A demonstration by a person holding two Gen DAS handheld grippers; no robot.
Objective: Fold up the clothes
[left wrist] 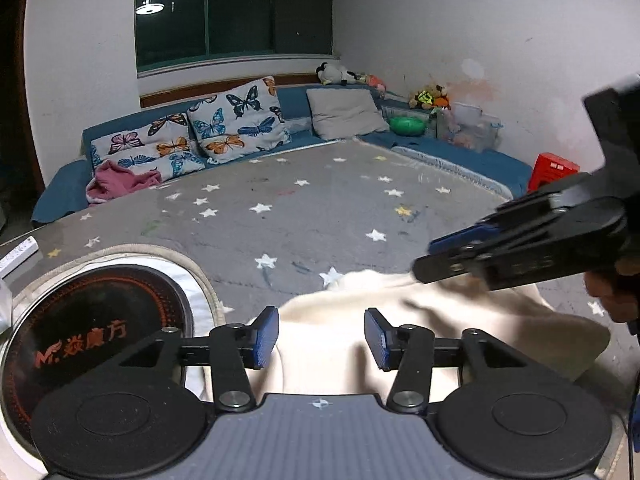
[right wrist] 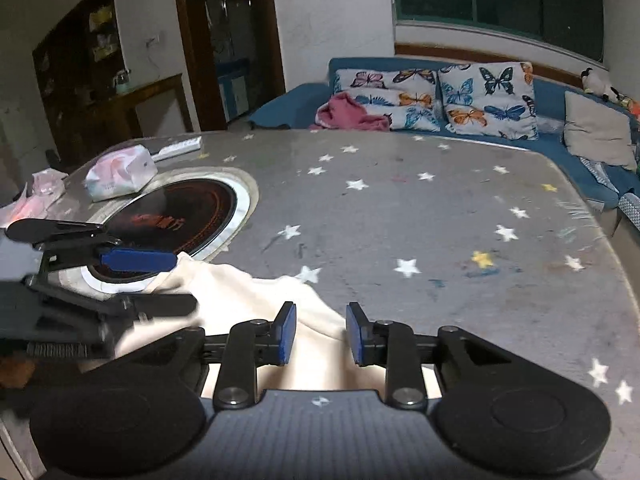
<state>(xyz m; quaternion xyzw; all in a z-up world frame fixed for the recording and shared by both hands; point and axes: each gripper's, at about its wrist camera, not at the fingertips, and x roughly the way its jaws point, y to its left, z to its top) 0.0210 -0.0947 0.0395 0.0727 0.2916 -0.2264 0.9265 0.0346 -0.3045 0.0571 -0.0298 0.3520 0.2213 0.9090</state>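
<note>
A cream garment [left wrist: 340,344] lies crumpled at the near edge of a table under a grey cover with stars [left wrist: 320,208]. My left gripper [left wrist: 322,336] hovers just over it, open, its blue pads [left wrist: 266,336] clear of the cloth. My right gripper [left wrist: 436,256] comes in from the right at the garment's far edge. In the right wrist view the right gripper [right wrist: 322,332] stands open a little, with the cream garment [right wrist: 256,296] showing under the gap and not pinched. The left gripper [right wrist: 184,282] is at the left, jaws apart over the garment's corner.
A round black hob [left wrist: 92,320] is set into the table left of the garment. A tissue pack [right wrist: 120,174] and a remote [right wrist: 178,148] lie beyond it. A blue sofa [left wrist: 336,98] with butterfly cushions and a pink garment [left wrist: 120,180] runs behind the table.
</note>
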